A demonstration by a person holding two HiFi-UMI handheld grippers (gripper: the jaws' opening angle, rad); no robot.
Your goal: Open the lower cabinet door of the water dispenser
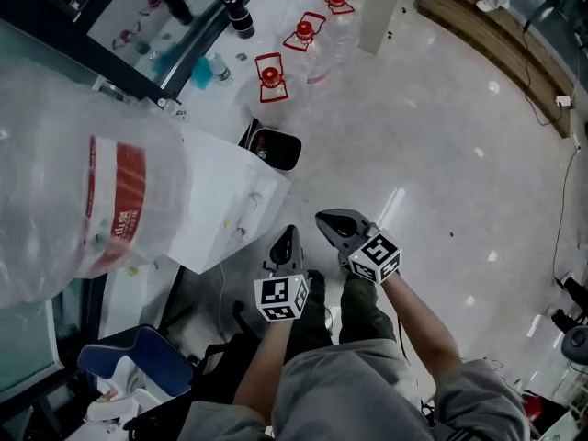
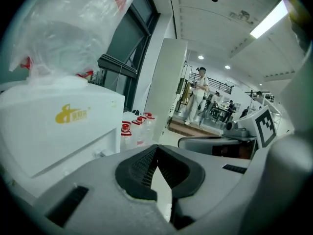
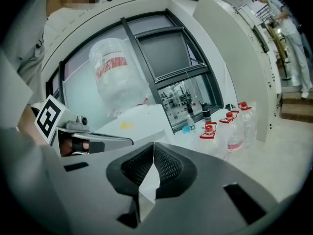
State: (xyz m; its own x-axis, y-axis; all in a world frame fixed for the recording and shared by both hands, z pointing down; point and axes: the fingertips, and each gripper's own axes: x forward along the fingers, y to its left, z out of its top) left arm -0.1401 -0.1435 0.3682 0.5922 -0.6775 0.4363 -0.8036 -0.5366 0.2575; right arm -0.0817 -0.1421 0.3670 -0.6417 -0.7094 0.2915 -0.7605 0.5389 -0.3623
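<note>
Both grippers are held low and side by side in front of the person's legs (image 1: 344, 315), at the lower centre of the head view. The left gripper (image 2: 156, 155) has its jaws pressed together with nothing between them, and the right gripper (image 3: 153, 153) also has its jaws closed and empty. I judge that they are shut because no handle has been reached yet, and that they are kept low because the door to open is in the lower part of the machine.

Just to the left of the jaws in the head view is the white water dispenser (image 1: 225, 214). It is near the left gripper but not touching it. A large bottle (image 1: 64, 173) wrapped in clear plastic sits on top of the machine and fills the left of the frame. In the left gripper view the front of the dispenser, with a yellow logo, takes the left side. The lower cabinet door must be under this part, but the body of the gripper covers it, so I cannot see the door or its handle. In my judgement the task has not started.

Farther away, at the upper centre of the head view, some small bottles (image 1: 270, 77) with red caps stand on the shiny floor (image 1: 441, 173). At the far end of the hall a person (image 2: 198, 94) is standing.
</note>
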